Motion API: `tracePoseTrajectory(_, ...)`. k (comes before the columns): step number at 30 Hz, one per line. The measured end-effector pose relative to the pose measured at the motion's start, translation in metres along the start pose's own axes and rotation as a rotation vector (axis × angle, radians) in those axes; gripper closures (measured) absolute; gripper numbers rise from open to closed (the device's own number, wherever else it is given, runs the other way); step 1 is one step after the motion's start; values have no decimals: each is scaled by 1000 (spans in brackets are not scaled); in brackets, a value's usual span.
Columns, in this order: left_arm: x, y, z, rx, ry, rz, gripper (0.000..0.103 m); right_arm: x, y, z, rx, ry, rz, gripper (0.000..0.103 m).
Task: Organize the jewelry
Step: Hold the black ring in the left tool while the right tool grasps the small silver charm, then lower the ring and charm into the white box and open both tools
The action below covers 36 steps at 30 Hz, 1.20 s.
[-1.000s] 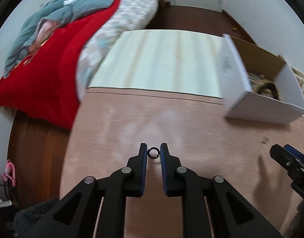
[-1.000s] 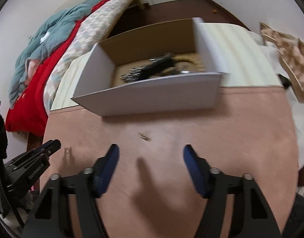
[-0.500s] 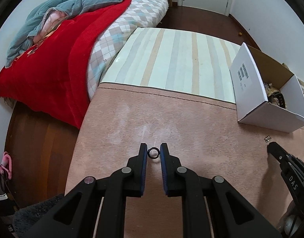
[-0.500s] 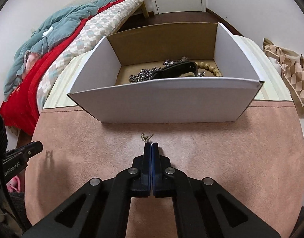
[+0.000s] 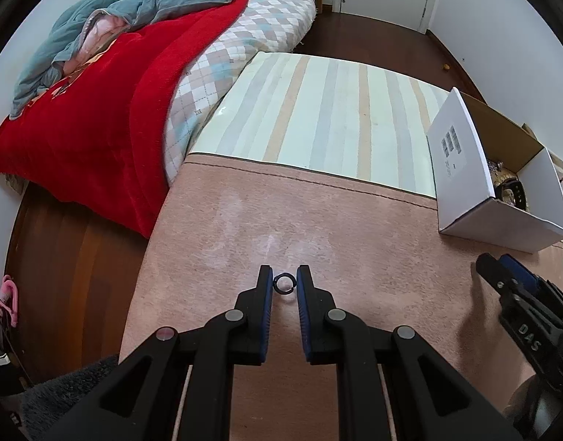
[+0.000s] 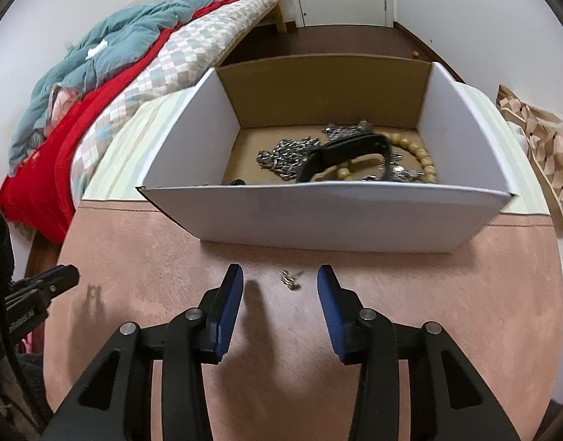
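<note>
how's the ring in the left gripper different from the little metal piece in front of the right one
The ring is a dark plain hoop; the small metal piece is silvery and irregular, too small to identify. The ring is pinched in the left gripper, while the metal piece lies loose on the pink cloth between the open fingers of the right gripper. Both are tiny jewelry bits outside the box.

The white box (image 6: 329,217) walls off the pink mat (image 6: 465,294) ahead; sideways lies open.
</note>
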State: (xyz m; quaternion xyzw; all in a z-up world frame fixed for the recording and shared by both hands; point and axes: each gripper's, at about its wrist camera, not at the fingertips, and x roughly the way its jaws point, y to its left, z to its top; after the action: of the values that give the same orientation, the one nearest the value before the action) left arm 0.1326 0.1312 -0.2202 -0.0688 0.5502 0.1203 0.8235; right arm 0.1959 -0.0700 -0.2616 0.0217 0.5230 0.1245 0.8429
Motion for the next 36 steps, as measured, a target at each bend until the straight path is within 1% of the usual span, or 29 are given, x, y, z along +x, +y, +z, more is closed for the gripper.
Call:
tracePoseTrajectory(2, 0, 2, 1, -3, -2, 2, 93, 2, 6, 2, -22, -12, -37, 61)
tracePoseTrajectory(3, 0, 2, 1, -3, -3, 3, 93, 3, 9, 2, -33, -14, -60, 71)
tracePoseTrajectory(4, 0, 3, 2, -3, -4, 3, 93, 4, 11, 2, -49, -19, -81, 94)
tracePoseTrajectory(5, -1, 3, 2, -1, -5, 3, 93, 4, 11, 1, -53, -22, -89, 94)
tracePoseTrajectory(8, -4, 1, 2, 4, -11, 0, 93, 2, 8, -3, -53, -30, -79, 94)
tracePoseTrajectory(10, -6, -2, 2, 8, -12, -8, 93, -5, -1, -8, -16, -42, -52, 94)
tracePoseTrajectory(16, -20, -17, 5, 31, -28, -42, 93, -46, -38, -11, 115, -91, 30, 94)
tracePoseTrajectory(19, -28, -31, 12, 40, -33, -82, 93, -72, -56, -4, 164, -122, 58, 94)
tracePoseTrajectory(23, -43, -61, 36, 67, -57, -152, 93, -105, -73, 23, 201, -178, 96, 94)
tracePoseTrajectory(27, -48, -99, 78, 109, -63, -231, 93, -113, -87, 60, 200, -191, 118, 94)
tracePoseTrajectory(29, -44, -116, 98, 138, -59, -249, 93, -106, -94, 81, 192, -174, 128, 94)
tracePoseTrajectory(31, -35, -130, 119, 166, -51, -248, 93, -95, -99, 99, 185, -143, 140, 94)
tracePoseTrajectory(36, -6, -153, 144, 221, 21, -243, 92, -60, -110, 133, 173, -62, 145, 94)
